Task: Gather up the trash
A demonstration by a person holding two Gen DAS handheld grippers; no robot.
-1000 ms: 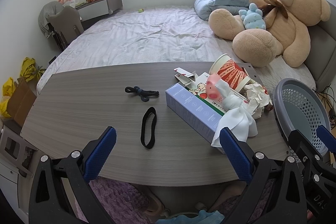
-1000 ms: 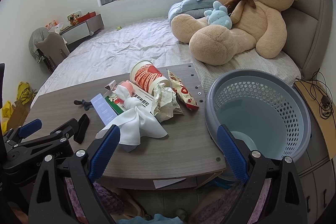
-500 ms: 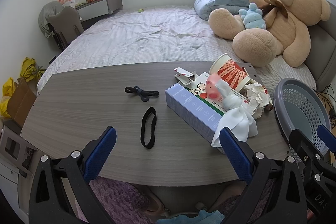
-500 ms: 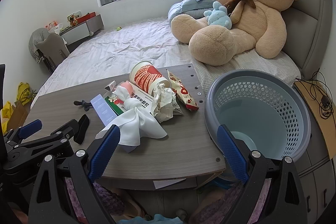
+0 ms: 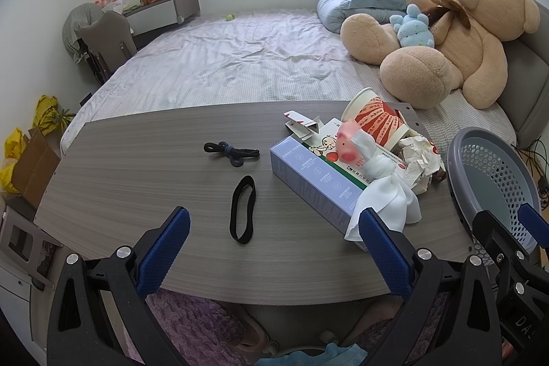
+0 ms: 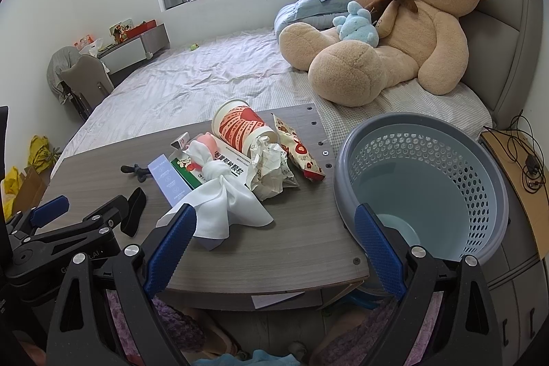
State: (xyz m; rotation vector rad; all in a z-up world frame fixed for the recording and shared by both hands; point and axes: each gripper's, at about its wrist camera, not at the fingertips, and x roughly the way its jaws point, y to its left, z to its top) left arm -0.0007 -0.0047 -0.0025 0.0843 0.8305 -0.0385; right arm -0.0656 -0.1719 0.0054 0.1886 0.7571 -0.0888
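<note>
Beside the bench (image 6: 302,249) edge stood the basket (image 6: 429,194), ready for trash; left tool (image 5: 274,249) and right tool (image 6: 274,242) were wide, holding nothing.

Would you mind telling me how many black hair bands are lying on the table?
2. A knotted one lies mid-table, farther from the camera; a flat loop lies nearer, just left of the blue box. The trash pile could hide others.

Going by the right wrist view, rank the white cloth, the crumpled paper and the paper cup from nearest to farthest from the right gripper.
From the right gripper:
1. White cloth, front left.
2. Crumpled paper, middle of the pile.
3. Paper cup, on its side at the back.
</note>
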